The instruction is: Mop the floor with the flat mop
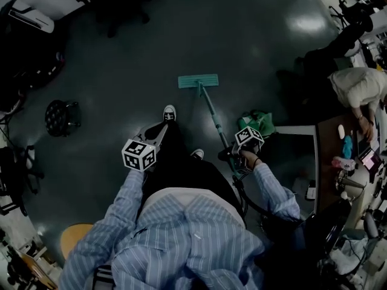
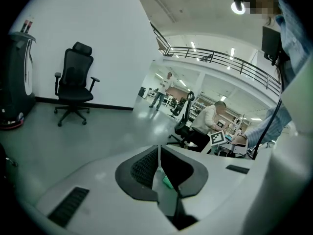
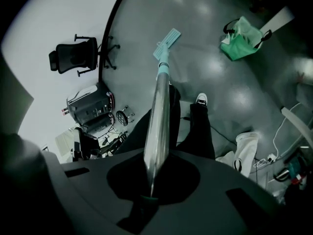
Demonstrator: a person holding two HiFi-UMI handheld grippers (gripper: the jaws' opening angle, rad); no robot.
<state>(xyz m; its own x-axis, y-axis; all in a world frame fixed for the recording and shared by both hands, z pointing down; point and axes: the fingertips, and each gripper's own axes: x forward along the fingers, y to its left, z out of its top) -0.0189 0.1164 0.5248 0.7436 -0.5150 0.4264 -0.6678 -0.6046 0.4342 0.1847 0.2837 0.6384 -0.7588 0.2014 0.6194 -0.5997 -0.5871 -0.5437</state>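
Note:
The flat mop's teal head [image 1: 198, 81] lies flat on the dark grey floor ahead of my feet. Its metal handle [image 1: 214, 119] slants back toward my right side. My right gripper [image 1: 239, 154] is shut on the handle's upper end. In the right gripper view the shiny handle [image 3: 159, 116] rises out of the jaws [image 3: 152, 182] up to the mop head [image 3: 167, 38], passing over my dark trouser legs and white shoe. My left gripper [image 1: 157, 136] hovers over my left leg, apart from the mop. It points out across the room [image 2: 157, 166], jaws together with nothing held.
A green bag [image 1: 257, 122] [image 3: 239, 43] sits on the floor right of the handle, beside a desk [image 1: 315, 162]. A seated person [image 1: 357, 86] works at the right. A black office chair [image 2: 73, 82] stands by the white wall. A round black stool [image 1: 60, 116] is at left.

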